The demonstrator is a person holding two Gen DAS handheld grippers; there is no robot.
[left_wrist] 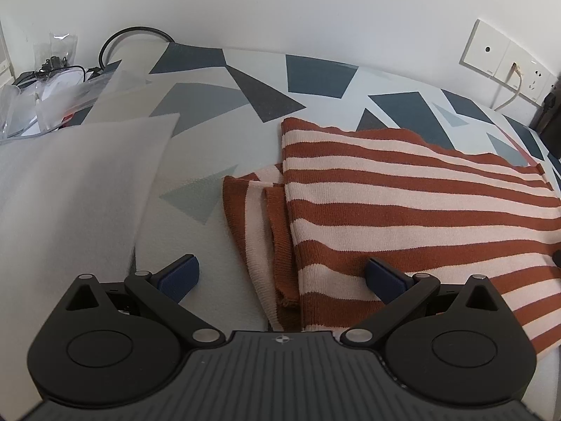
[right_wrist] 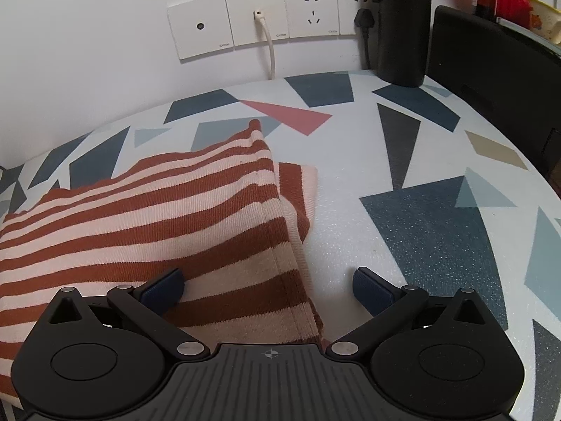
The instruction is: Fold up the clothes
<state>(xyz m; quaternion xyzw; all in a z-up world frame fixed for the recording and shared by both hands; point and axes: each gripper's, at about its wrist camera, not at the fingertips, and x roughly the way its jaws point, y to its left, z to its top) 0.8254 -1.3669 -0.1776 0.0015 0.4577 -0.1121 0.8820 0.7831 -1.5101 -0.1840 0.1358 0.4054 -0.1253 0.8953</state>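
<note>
We see the left gripper (left_wrist: 283,277) with its blue-padded fingers (left_wrist: 180,277) spread wide apart, nothing clamped; the left edge of the folded rust-and-cream striped knit sweater (left_wrist: 403,210) lies between and below them. The right gripper (right_wrist: 269,289) also has its fingers (right_wrist: 371,289) wide apart, empty, straddling the sweater's right edge. The sweater lies flat on the bench (right_wrist: 420,210), which is covered in a white cloth with grey, blue and pink triangles. Left of the sweater we note white foam sheets (left_wrist: 70,193) and clear plastic bags (left_wrist: 42,87). Behind, white wall sockets (right_wrist: 252,21) with a white cable (right_wrist: 270,52), and a black bottle (right_wrist: 403,24).
</note>
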